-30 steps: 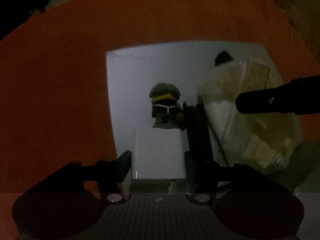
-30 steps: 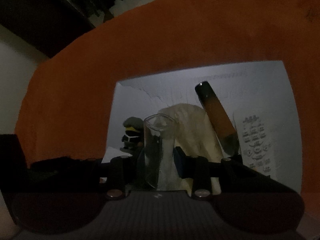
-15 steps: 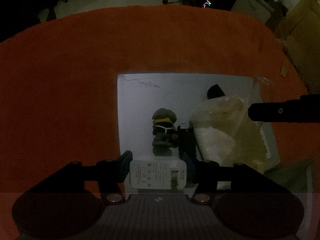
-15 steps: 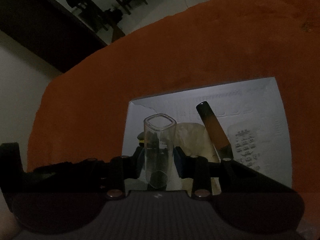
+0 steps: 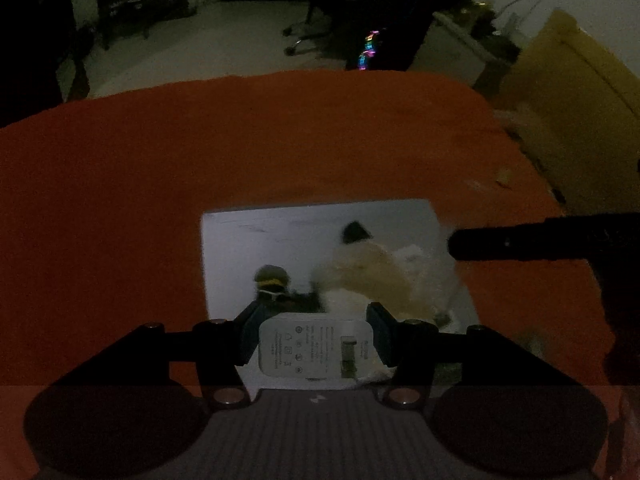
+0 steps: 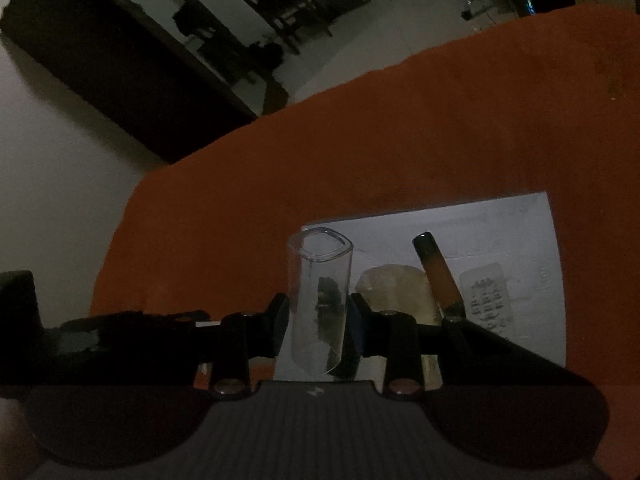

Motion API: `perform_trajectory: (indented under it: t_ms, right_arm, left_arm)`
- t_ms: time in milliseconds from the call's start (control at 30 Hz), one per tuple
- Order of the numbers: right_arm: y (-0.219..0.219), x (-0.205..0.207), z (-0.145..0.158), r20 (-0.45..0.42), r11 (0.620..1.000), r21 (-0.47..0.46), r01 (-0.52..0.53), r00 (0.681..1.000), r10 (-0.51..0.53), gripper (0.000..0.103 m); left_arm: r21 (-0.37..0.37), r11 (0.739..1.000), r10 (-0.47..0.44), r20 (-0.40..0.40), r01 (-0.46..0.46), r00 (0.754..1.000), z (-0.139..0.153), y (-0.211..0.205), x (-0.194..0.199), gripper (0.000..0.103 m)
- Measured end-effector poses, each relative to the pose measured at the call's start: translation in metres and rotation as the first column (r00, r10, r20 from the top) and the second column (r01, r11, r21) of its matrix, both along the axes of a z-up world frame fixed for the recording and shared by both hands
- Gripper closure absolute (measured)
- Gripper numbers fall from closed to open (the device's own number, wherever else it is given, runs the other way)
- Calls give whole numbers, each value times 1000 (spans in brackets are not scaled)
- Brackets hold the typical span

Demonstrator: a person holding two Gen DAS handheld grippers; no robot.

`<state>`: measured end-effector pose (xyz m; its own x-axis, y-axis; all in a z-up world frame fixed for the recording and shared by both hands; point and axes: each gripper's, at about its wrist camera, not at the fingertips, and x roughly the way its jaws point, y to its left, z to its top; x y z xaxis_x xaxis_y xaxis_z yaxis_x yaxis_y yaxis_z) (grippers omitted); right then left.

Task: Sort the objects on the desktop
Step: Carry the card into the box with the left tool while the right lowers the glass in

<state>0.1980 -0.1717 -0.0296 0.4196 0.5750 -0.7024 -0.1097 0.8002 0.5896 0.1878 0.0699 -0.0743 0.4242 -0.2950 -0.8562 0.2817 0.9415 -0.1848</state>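
My left gripper (image 5: 312, 320) is shut on a white power adapter (image 5: 316, 346), held above the near edge of a white sheet (image 5: 256, 248) on the orange tablecloth. A small figurine (image 5: 272, 280) and a crumpled plastic bag (image 5: 384, 272) lie on the sheet beyond it. My right gripper (image 6: 320, 312) is shut on a clear square glass tube (image 6: 320, 292), held upright over the sheet (image 6: 516, 224). The right gripper's body shows as a dark bar (image 5: 520, 244) in the left wrist view.
On the sheet in the right wrist view are a dark amber-tipped tube (image 6: 438, 276), the plastic bag (image 6: 392, 288) and a flat remote-like pad (image 6: 486, 300). The orange table (image 5: 280, 140) ends at its far edge; beyond is a dim room with furniture.
Both grippers have risen and drawn back with their loads. The adapter was lifted off the sheet; the sheet and its objects now look smaller and farther.
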Motion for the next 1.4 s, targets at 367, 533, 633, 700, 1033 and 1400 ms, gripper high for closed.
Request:
perform_trajectory:
  t_ms: [367, 533, 633, 700, 1033, 1400]
  right_arm:
    - [-30, -73, 31, 58, 998, 0, -68, 996, 68, 68]
    - [-39, -109, 25, 29, 995, 5, -101, 994, 101, 68]
    - [-41, -126, 15, -3, 993, 6, -119, 993, 119, 68]
    - [-42, -135, 6, -28, 992, 8, -126, 992, 126, 68]
    - [-40, -158, -26, -103, 989, -12, -149, 984, 147, 68]
    - [-28, -171, -67, -196, 974, -82, -213, 961, 194, 68]
  left_arm:
    - [-70, 991, -114, 17, 115, 993, 21, -26, -77, 52]
    - [-78, 984, -162, 6, 162, 987, 19, -33, -113, 52]
    - [-86, 982, -170, -23, 168, 985, 9, -33, -128, 52]
    - [-89, 982, -171, -40, 167, 984, 2, -34, -135, 52]
    - [-59, 983, -177, -93, 172, 980, -32, -41, -147, 52]
    - [-13, 990, -142, -113, 141, 983, -66, -42, -158, 52]
